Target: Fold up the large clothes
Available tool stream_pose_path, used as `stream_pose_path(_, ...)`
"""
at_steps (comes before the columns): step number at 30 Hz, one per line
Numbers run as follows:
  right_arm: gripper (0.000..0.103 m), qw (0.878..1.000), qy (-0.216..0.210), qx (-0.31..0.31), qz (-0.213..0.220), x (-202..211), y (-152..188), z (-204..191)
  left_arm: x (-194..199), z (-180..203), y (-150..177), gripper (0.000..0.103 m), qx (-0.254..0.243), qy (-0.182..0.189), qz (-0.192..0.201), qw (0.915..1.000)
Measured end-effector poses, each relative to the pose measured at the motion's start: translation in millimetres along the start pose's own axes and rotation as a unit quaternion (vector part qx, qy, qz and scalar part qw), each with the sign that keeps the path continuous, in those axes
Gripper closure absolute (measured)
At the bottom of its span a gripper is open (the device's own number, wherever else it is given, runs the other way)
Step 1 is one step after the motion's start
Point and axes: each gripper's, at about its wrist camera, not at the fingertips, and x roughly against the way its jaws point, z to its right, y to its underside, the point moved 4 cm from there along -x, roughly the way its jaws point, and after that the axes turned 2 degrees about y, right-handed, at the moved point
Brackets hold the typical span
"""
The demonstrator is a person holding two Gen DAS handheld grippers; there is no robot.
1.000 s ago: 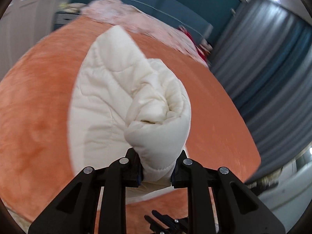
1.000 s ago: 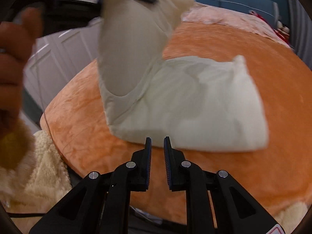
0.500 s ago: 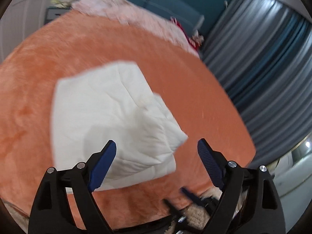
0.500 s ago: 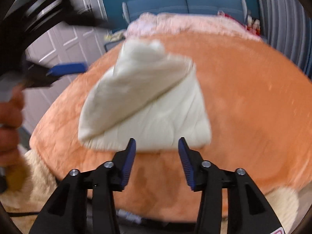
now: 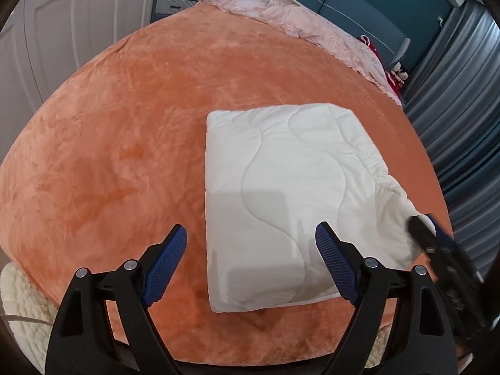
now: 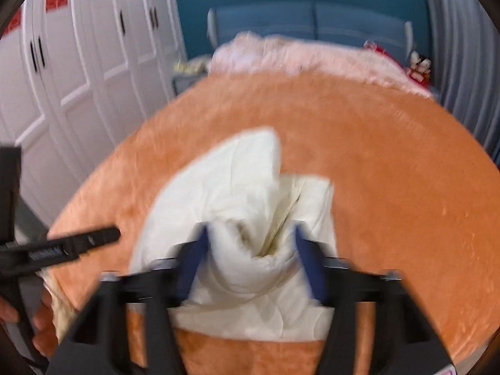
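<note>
On the orange plush bedspread (image 5: 131, 131) lies one cream quilted garment (image 5: 290, 193), folded into a thick rectangle right of centre. My left gripper (image 5: 251, 261) hangs above its near edge with both blue-padded fingers spread wide, holding nothing; the left finger sits over bare bedspread, the right finger over the fabric. My right gripper (image 5: 437, 250) shows at the garment's near right corner, blurred. From my left camera I count one pink blanket (image 5: 300, 22) heaped at the far end and grey curtains (image 5: 462, 118) on the right.

My right camera shows what the left misses: the garment's corner (image 6: 253, 250) bunched up between my right gripper's (image 6: 250, 250) two fingers, which flank it; motion blur hides whether they pinch it. It also shows white wardrobe doors (image 6: 78, 72) at left.
</note>
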Motion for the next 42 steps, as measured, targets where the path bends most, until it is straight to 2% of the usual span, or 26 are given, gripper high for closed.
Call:
stream_pose_path(1,0.090,1.000,0.012,-0.003,-0.006,-1.1,4.4,4.4,0.9,1.9,1.1,0.021,0.000,0.000,-0.002,1.0000)
stream_pose_path(3,0.094,1.000,0.011,-0.018,-0.004,5.0,11.1,16.6,-1.9,5.8,3.4,0.022,-0.006,0.002,-0.007,1.0000)
stream_pose_path(8,0.095,0.996,0.050,-0.067,-0.009,17.9,44.7,53.3,-14.8,22.1,11.0,0.026,-0.028,0.016,-0.025,0.9992)
stream_pose_path(12,0.095,0.991,0.071,-0.088,-0.065,-10.2,79.3,78.2,-36.3,44.3,19.4,0.026,-0.057,0.019,-0.043,0.9973)
stream_pose_path(15,0.095,0.988,0.075,-0.096,-0.092,-29.2,96.8,82.1,-56.5,52.3,27.3,0.030,-0.070,0.008,-0.061,0.9956)
stream_pose_path(19,0.095,0.987,0.080,-0.083,-0.111,-48.7,107.9,75.6,-73.4,52.6,36.8,0.027,-0.089,-0.022,-0.062,0.9939)
stream_pose_path(24,0.095,0.987,0.088,-0.068,-0.116,-65.3,122.5,73.7,-89.2,48.7,46.3,0.019,-0.104,-0.038,-0.058,0.9921)
stream_pose_path(29,0.094,0.988,0.098,-0.047,-0.110,-71.2,130.3,68.6,-101.0,41.3,47.1,0.014,-0.088,-0.036,-0.060,0.9937)
stream_pose_path(33,0.091,0.989,0.083,-0.052,-0.109,-58.0,124.5,69.5,-95.7,39.4,43.1,0.015,-0.076,-0.023,-0.063,0.9948)
stream_pose_path(35,0.089,0.990,0.077,-0.064,-0.101,-40.2,113.5,70.4,-83.7,36.4,35.0,0.022,-0.055,-0.005,-0.068,0.9962)
stream_pose_path(37,0.087,0.992,0.067,-0.077,-0.076,-15.1,97.3,71.3,-62.1,29.7,17.3,0.023,-0.025,0.017,-0.045,0.9985)
stream_pose_path(39,0.085,0.994,0.060,-0.079,-0.053,0.2,79.3,69.6,-48.0,26.4,-0.9,0.023,-0.014,0.023,-0.022,0.9994)
stream_pose_path(41,0.075,0.995,0.055,-0.082,-0.025,8.5,53.1,69.7,-40.3,24.5,-25.3,0.023,-0.006,0.026,-0.002,0.9996)
stream_pose_path(42,0.065,0.995,0.048,-0.088,-0.011,8.1,37.9,70.4,-40.0,24.8,-33.9,0.023,-0.004,0.026,0.003,0.9996)
